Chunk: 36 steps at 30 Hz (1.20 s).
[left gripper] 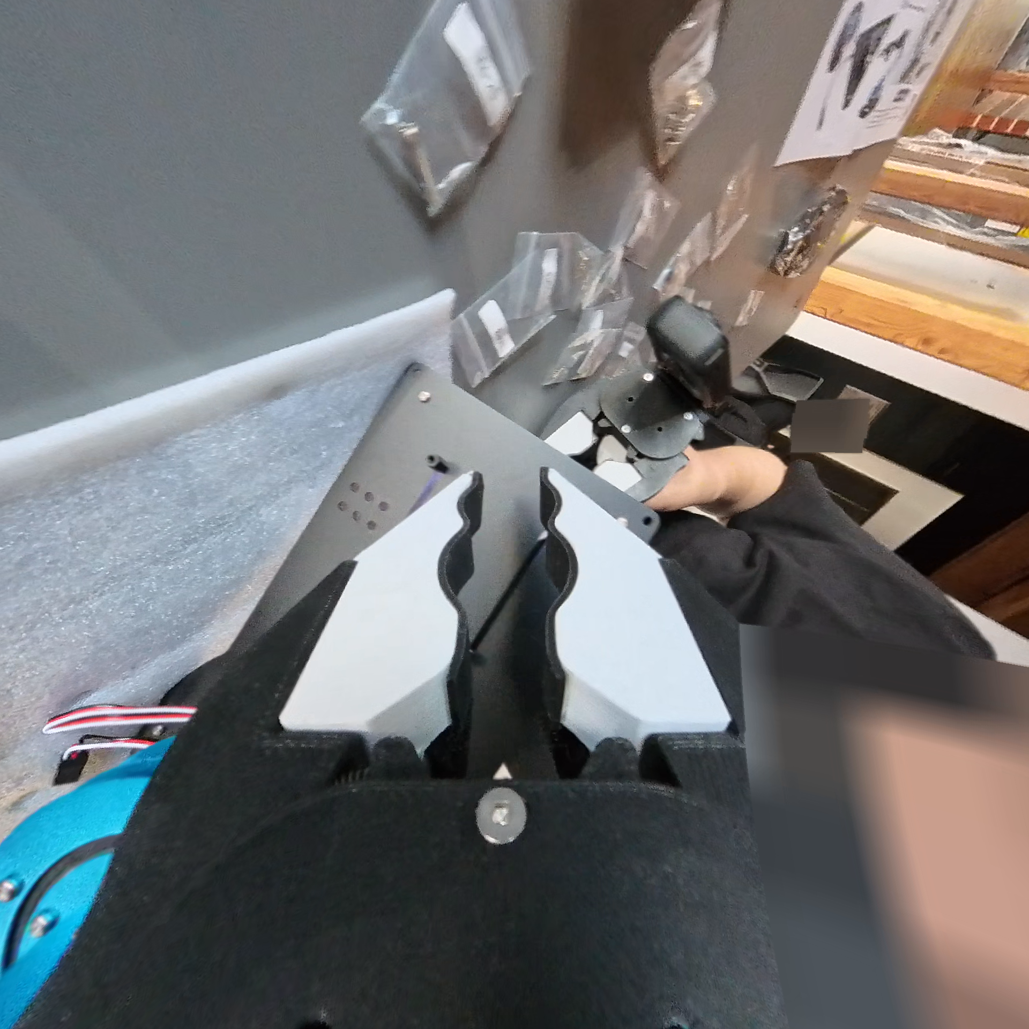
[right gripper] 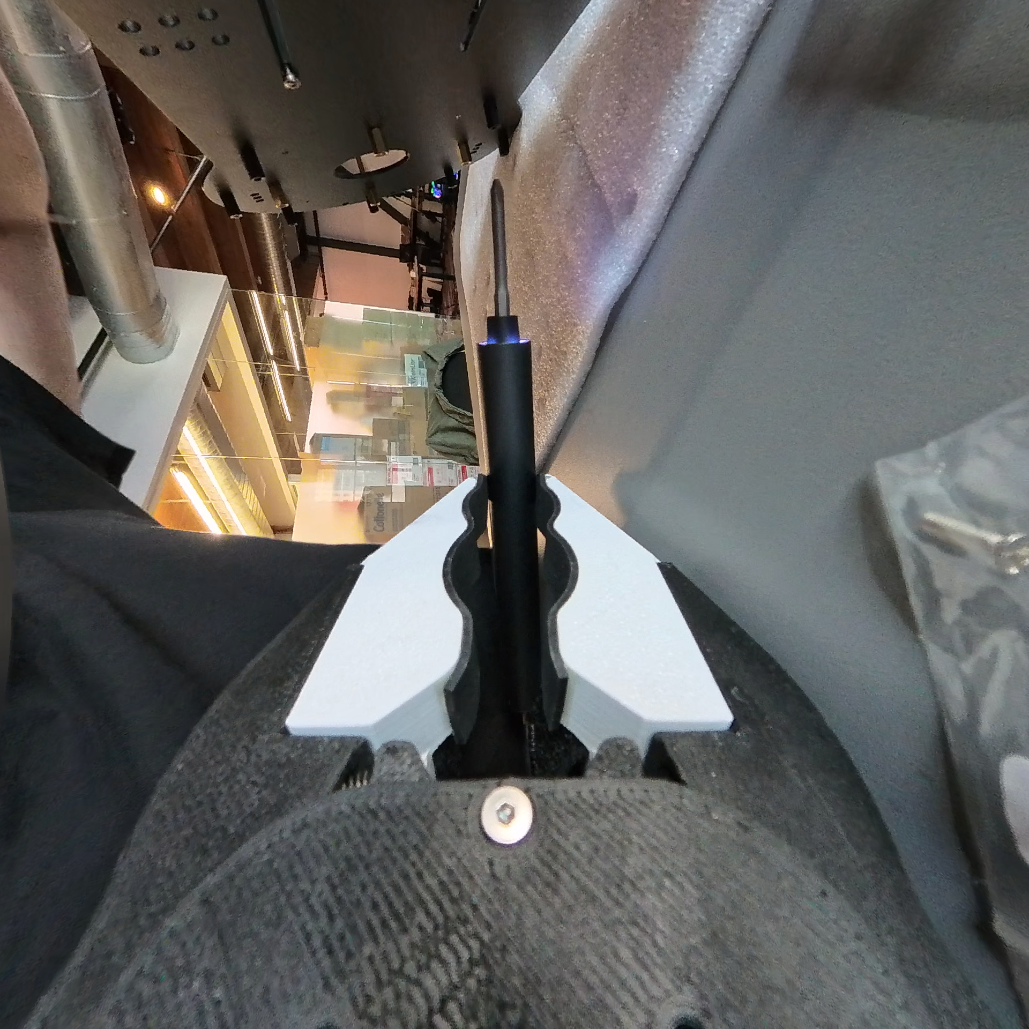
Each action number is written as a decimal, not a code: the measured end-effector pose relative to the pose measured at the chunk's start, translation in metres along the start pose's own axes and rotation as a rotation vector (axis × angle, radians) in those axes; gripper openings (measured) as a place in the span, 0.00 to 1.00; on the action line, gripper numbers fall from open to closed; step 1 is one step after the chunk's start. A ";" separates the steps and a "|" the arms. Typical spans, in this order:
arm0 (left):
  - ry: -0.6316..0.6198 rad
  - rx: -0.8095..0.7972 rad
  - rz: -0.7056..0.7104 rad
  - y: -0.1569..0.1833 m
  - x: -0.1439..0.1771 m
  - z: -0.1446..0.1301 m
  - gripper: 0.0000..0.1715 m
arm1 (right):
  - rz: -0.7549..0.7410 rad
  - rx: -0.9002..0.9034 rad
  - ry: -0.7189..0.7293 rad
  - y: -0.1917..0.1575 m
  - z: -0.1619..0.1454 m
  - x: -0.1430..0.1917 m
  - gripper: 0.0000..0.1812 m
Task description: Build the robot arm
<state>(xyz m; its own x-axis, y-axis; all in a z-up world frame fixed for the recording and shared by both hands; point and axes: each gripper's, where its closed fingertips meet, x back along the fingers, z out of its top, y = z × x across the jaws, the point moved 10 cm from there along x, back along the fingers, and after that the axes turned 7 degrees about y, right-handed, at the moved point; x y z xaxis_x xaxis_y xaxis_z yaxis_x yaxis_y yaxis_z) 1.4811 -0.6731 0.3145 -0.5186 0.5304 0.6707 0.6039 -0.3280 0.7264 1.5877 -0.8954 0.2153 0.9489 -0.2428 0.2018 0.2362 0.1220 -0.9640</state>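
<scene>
My left gripper lies over a tilted dark grey metal plate with small holes. Its jaws stand a narrow gap apart, with only dark surface and a thin black rod between them, so I cannot tell whether they hold anything. My right gripper is shut on a black screwdriver. The screwdriver's thin bit points up at the plate's edge, close to several standoffs. In the left wrist view the right gripper shows beyond the plate, held by a hand.
The plate rests on white foam sheet over a grey mat. Several clear bags of small hardware and a printed sheet lie on the mat. A blue motor with striped wires sits at lower left. A bag of screws is at right. About 15 centimetres separates my left fingertips from my right.
</scene>
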 end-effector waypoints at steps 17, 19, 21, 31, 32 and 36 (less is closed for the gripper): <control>1.085 -0.621 -0.142 0.071 0.077 -0.249 0.02 | -0.402 0.555 -0.199 -0.033 -0.009 0.001 0.08; 1.236 -0.639 -0.122 0.053 0.064 -0.281 0.02 | -0.465 0.654 -0.215 -0.035 -0.013 -0.002 0.08; 1.309 -0.635 -0.094 0.033 0.049 -0.304 0.02 | -0.503 0.715 -0.213 -0.038 -0.017 -0.004 0.08; 1.257 -0.821 0.038 -0.009 0.000 -0.342 0.07 | -0.656 1.003 -0.068 -0.047 -0.042 -0.007 0.15; 1.238 -0.842 0.011 -0.012 -0.001 -0.343 0.09 | -0.666 1.016 -0.021 -0.050 -0.045 -0.006 0.16; 1.210 -0.978 -0.002 -0.024 0.004 -0.357 0.08 | -0.749 1.077 0.200 -0.062 -0.060 -0.003 0.20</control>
<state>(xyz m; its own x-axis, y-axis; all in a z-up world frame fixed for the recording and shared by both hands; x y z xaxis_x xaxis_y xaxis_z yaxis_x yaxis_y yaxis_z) 1.2487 -0.9426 0.3536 -0.9714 -0.2346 0.0369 0.2370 -0.9471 0.2166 1.5572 -0.9602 0.2645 0.4926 -0.7107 0.5023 0.8202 0.5720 0.0049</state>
